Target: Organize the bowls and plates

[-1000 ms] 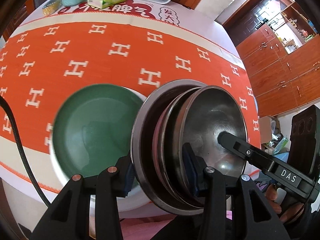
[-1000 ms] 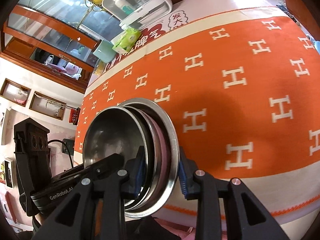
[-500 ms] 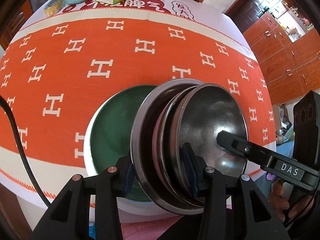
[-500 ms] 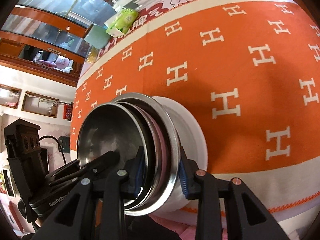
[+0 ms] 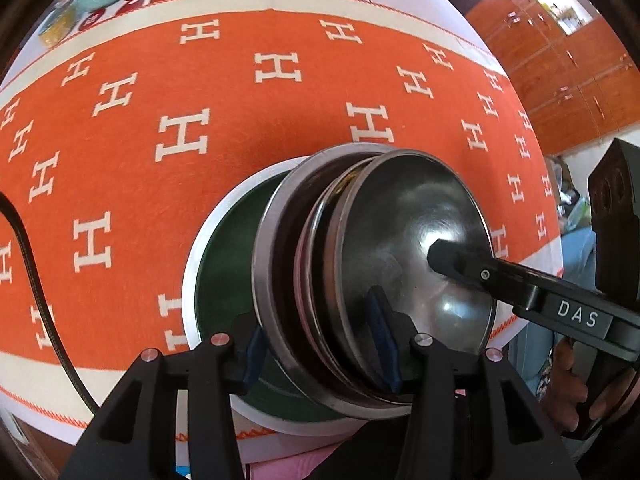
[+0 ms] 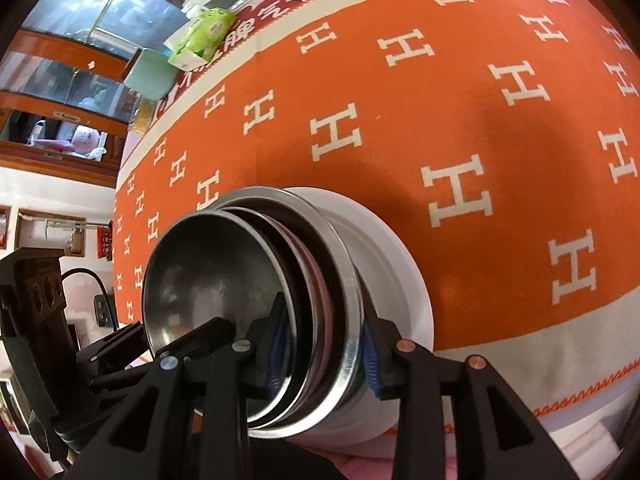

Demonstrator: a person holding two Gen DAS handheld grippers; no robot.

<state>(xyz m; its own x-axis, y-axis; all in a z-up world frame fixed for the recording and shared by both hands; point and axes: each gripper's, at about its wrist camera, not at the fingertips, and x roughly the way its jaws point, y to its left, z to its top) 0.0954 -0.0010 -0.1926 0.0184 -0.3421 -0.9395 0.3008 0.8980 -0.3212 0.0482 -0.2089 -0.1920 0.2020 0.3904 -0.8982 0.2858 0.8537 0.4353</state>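
An orange cloth with white H marks covers the table. Wooden cabinets line the wall. A glass-fronted cupboard stands opposite.

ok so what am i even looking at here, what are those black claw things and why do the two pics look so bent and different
Those black claws are handheld grippers: a person holds one in each hand, and each carries a wide, fisheye camera looking along its two fingers, which bends the picture.

One picture is from the left gripper, the other from the right gripper. Both show the same moment from opposite sides.

Both grippers are clamped on the rims of a stack of nested metal bowls, held together over a white plate with a green centre on the orange tablecloth; whether the stack touches the plate, I cannot tell.

At the table's far edge lie a green tissue pack and a pale green container.
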